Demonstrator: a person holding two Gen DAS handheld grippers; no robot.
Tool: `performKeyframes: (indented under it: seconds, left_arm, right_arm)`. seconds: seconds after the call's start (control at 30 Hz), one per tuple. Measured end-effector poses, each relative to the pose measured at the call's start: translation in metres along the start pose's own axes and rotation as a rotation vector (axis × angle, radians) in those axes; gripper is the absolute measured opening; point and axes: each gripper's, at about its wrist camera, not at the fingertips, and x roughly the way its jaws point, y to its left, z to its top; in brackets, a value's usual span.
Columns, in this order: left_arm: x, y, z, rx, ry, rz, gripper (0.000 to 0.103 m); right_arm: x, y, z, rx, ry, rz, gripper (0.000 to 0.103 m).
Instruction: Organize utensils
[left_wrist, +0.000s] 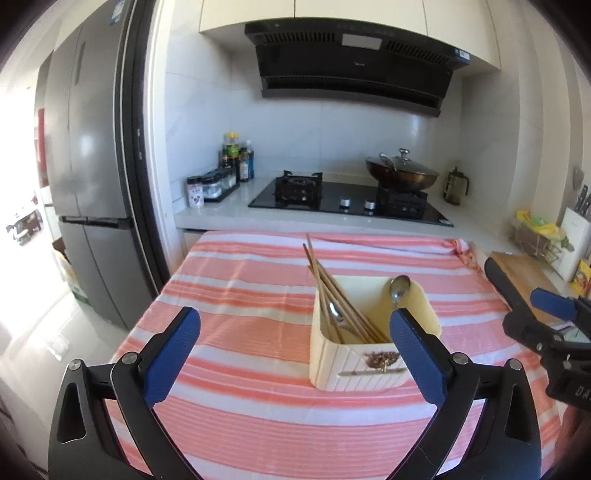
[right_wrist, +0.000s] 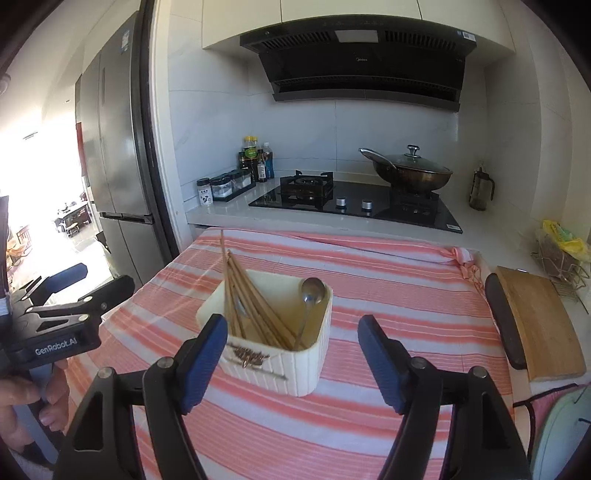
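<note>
A cream ribbed utensil holder (left_wrist: 354, 367) (right_wrist: 291, 363) stands on the pink striped tablecloth (left_wrist: 240, 306) (right_wrist: 388, 291). Inside it lean several wooden chopsticks (left_wrist: 334, 291) (right_wrist: 251, 299) and metal spoons (left_wrist: 399, 288) (right_wrist: 312, 291). My left gripper (left_wrist: 295, 325) is open and empty, just in front of the holder; its right finger overlaps the holder's right corner. My right gripper (right_wrist: 293, 332) is open and empty, near the holder's front. Each gripper also shows in the other's view, the right one (left_wrist: 532, 295) at right and the left one (right_wrist: 96, 280) at left.
Behind the table is a counter with a gas hob (left_wrist: 351, 197) (right_wrist: 354, 201), a lidded wok (left_wrist: 402, 171) (right_wrist: 412, 170), bottles and spice jars (left_wrist: 221, 173) (right_wrist: 240, 170). A fridge (left_wrist: 92, 177) stands left. A wooden cutting board (right_wrist: 535, 321) and a wire rack (right_wrist: 561, 254) lie right.
</note>
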Motion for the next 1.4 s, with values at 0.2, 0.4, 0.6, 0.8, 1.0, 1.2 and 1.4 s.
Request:
performKeyframes:
  seconds: [0.2,0.4,0.6,0.8,1.0,1.2,1.4]
  left_arm:
    - [-0.046,-0.01,-0.015,0.032,-0.021,0.009,0.102]
    - [-0.084,-0.018,-0.039,0.065,0.008,0.003,0.103]
    - [-0.119,-0.022,-0.055,0.09,-0.009,-0.005,0.103]
    - [-0.145,-0.01,-0.051,0.02,0.018,-0.041,0.103]
    - [-0.164,-0.002,-0.047,0.011,0.016,0.013,0.103]
    - [-0.172,0.001,-0.045,0.039,0.046,0.058,0.103]
    - [-0.177,0.003,-0.045,0.036,0.039,0.065,0.103]
  right_arm:
    - [-0.052,0.025,-0.026,-0.033,-0.033,-0.023,0.086]
    - [-0.093,0.037,-0.053,-0.002,-0.037,-0.068,0.09]
    - [-0.123,0.039,-0.075,0.039,-0.004,-0.122,0.1]
    - [-0.156,0.045,-0.074,0.056,-0.029,-0.141,0.102]
    - [-0.179,0.049,-0.067,0.072,-0.055,-0.13,0.102]
    - [-0.186,0.057,-0.067,0.054,-0.062,-0.109,0.102]
    - [-0.191,0.063,-0.068,0.04,-0.072,-0.104,0.102]
